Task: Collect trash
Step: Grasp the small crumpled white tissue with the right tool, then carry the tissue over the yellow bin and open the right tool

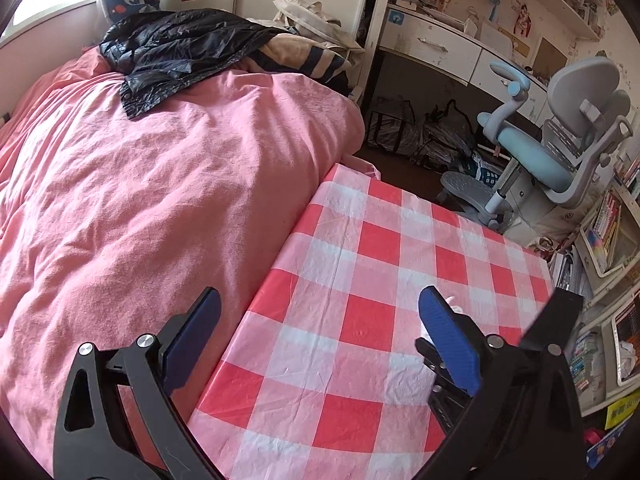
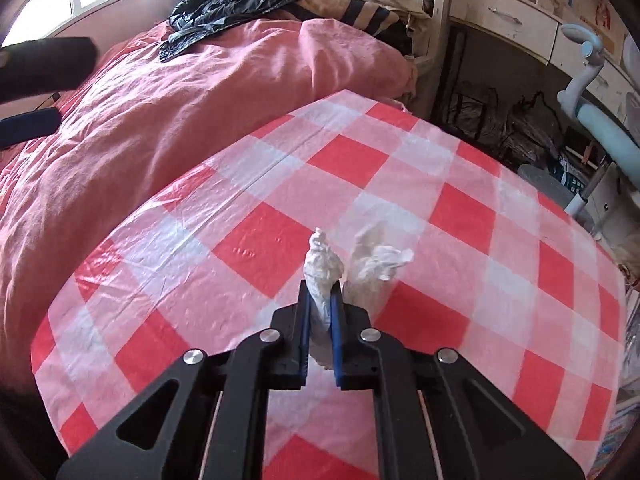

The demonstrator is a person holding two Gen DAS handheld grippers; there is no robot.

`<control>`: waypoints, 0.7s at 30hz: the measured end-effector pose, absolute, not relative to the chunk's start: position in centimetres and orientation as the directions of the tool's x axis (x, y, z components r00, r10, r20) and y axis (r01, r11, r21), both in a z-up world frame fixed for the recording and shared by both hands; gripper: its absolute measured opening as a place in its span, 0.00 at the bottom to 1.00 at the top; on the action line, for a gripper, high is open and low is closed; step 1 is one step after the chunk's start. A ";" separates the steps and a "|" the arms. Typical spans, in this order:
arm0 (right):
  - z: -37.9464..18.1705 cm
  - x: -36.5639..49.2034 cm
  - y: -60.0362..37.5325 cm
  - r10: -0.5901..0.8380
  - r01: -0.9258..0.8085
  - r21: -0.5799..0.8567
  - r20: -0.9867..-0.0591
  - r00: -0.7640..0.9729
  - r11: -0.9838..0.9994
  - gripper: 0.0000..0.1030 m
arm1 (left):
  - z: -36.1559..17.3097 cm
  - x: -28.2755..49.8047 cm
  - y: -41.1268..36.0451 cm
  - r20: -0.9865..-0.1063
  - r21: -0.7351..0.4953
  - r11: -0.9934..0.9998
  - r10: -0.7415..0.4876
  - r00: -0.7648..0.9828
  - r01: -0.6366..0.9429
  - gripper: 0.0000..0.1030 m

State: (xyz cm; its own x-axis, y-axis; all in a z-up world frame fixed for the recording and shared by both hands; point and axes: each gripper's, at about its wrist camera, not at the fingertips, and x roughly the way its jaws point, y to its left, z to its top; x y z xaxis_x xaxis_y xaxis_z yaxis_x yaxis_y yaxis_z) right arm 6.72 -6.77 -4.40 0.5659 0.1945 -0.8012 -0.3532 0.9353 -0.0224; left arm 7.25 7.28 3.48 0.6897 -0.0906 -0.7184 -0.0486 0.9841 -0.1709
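My right gripper [image 2: 320, 304] clamped on a crumpled white tissue wad [image 2: 322, 268] over red-and-white checked plastic tablecloth [image 2: 360, 160], my left gripper [image 1: 320, 320] spread wide and empty, no readable writing.

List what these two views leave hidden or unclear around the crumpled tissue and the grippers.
- Right wrist view: the lower part of the crumpled white tissue is hidden between the right gripper pads.
- Left wrist view: the tissue is mostly hidden behind the open left gripper.
- Either view: no bin is visible on the red-and-white checked tablecloth.
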 end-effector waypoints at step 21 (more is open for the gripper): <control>-5.3 -25.9 -41.1 -0.218 0.347 -0.035 -0.835 0.506 0.937 0.13 | 3.2 -2.2 -10.1 -0.727 0.021 0.929 -0.240 0.643 0.370 0.93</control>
